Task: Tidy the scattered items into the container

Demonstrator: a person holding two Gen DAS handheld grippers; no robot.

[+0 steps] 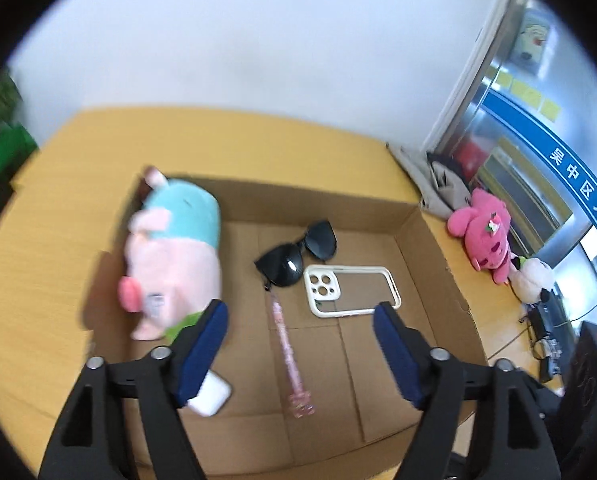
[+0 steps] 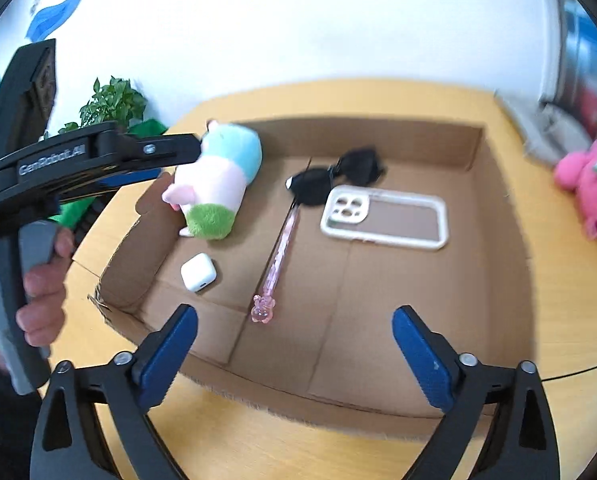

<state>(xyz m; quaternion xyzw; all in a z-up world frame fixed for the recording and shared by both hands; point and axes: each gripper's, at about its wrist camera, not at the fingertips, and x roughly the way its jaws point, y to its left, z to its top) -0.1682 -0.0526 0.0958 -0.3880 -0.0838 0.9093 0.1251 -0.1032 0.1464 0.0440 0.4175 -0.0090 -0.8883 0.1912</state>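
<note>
Lying inside the shallow brown cardboard box [image 2: 498,216] are five items: one pink, blue and green plush toy [image 2: 218,184] at its left wall, one pair of black sunglasses [image 2: 330,176], one white-rimmed clear phone case [image 2: 386,216], one pink translucent pen [image 2: 282,248] and one white earbud case [image 2: 198,272]. Both the left gripper [image 1: 298,344] and the right gripper [image 2: 294,344] hover wide apart, empty. One pink stuffed animal [image 1: 486,236] sits outside on the yellow wooden table [image 2: 570,300].
</note>
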